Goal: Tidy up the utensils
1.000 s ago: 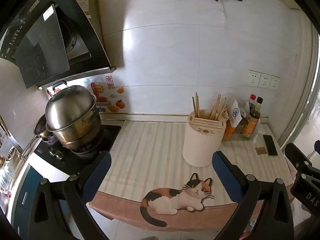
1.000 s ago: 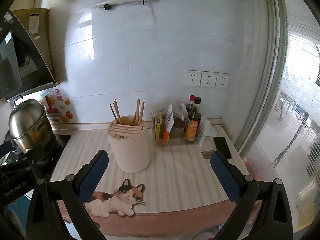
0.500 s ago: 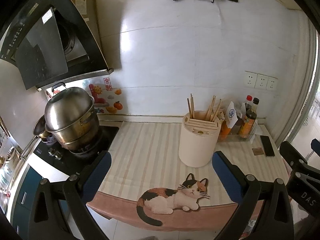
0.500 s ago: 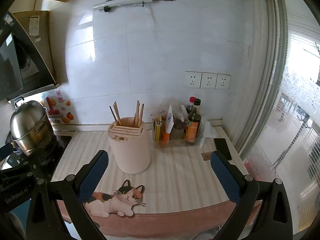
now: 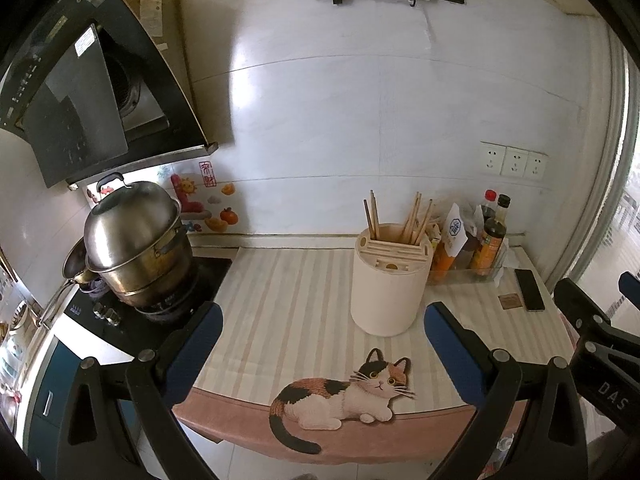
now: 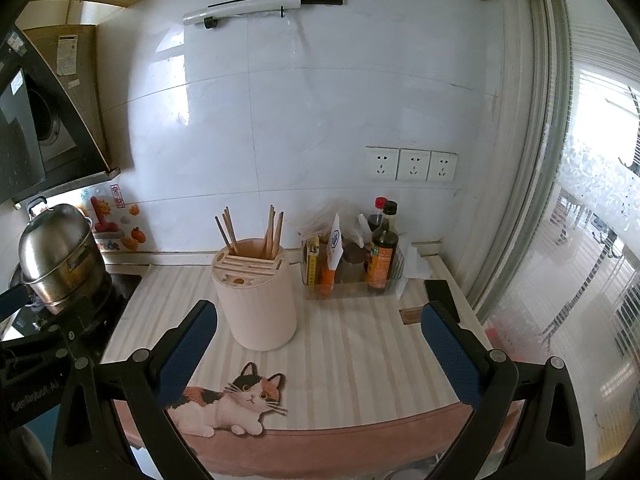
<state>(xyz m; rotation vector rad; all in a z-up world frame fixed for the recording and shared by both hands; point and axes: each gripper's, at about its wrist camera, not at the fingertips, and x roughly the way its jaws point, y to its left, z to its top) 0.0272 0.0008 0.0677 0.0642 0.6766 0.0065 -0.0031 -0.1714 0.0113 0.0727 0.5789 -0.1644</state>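
A cream utensil holder (image 5: 390,282) stands on the striped counter mat (image 5: 292,300) and holds several wooden chopsticks (image 5: 416,218). It also shows in the right wrist view (image 6: 256,298) with the chopsticks (image 6: 272,232). My left gripper (image 5: 320,340) is open and empty, held in front of the counter's near edge. My right gripper (image 6: 320,336) is open and empty, also before the near edge, with the holder beyond its left finger.
A steel steamer pot (image 5: 136,240) sits on the stove at left. A clear tray of sauce bottles (image 6: 360,264) stands right of the holder. A phone (image 5: 529,289) lies near the window. A cat picture (image 5: 344,396) marks the mat's front.
Both grippers have drawn back slightly from the counter; the holder looks a little smaller and lower in the left view. Nothing on the counter has moved.
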